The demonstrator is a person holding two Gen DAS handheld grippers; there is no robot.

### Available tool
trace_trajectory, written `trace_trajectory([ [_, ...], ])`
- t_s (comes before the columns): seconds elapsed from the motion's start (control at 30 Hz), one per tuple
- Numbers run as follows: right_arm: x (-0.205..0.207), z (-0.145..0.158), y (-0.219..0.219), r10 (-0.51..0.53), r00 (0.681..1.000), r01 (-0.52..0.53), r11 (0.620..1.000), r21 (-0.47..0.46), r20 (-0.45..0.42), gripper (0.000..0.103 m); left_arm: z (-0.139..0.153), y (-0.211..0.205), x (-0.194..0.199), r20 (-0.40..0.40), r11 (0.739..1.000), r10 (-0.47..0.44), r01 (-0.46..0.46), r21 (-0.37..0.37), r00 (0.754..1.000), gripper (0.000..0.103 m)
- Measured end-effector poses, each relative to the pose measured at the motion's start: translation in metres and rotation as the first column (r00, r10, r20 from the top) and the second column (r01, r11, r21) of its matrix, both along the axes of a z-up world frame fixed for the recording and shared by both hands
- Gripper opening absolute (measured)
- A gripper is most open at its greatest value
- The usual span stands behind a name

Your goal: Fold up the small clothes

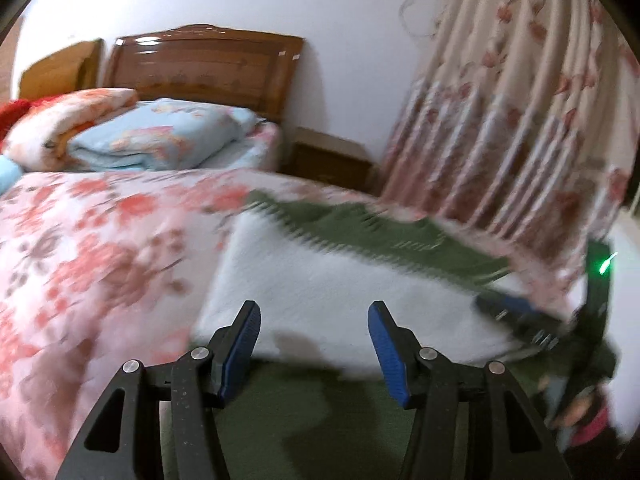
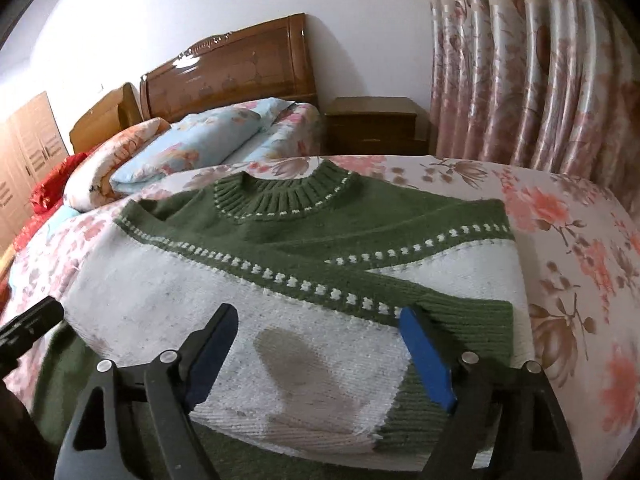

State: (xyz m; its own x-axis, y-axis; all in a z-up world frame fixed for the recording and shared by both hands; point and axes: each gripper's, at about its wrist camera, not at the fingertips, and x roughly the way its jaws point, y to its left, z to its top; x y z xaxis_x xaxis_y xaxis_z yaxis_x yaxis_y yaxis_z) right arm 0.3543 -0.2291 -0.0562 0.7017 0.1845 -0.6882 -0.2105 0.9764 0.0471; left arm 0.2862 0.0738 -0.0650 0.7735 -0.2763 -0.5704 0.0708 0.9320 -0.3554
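While both grippers hang over the bed, the left gripper (image 1: pixel 314 344) stands with its blue pads parted and nothing between them, the white body of the sweater (image 1: pixel 332 280) lying just beyond its fingertips. Off to its right, the right gripper (image 2: pixel 320 348) is likewise spread wide and grips nothing; its right finger (image 2: pixel 426 356) sits beside the ribbed green cuff of a sleeve folded across the sweater's front, though whether it touches the knit I cannot tell. Directly ahead of that gripper the green-and-white sweater lies flat, collar (image 2: pixel 286 196) pointing away toward the headboard (image 2: pixel 228 68), a greyish stain on the white part between the jaws. Under it spreads the floral bedspread (image 2: pixel 576 240). Farther off sit folded quilts (image 2: pixel 192 140) and a wooden nightstand (image 2: pixel 374 124), with flowered curtains (image 2: pixel 532 60) to the right.
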Motion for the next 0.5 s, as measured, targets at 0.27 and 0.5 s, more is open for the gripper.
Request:
trace_trajectory([
  [0.27, -0.006, 0.005, -0.004, -0.009, 1.0, 0.007, 0.997, 0.076, 0.02, 0.103, -0.016, -0.028, 0.157, -0.275, 0.995, -0.099, 0.103, 0.002, 0.956, 0.058],
  [0.5, -0.007, 0.005, -0.005, -0.007, 1.0, 0.005, 0.996, 0.086, 0.016, 0.103, -0.026, 0.017, 0.181, -0.278, 0.988, 0.031, -0.071, -0.136, 0.96, 0.037],
])
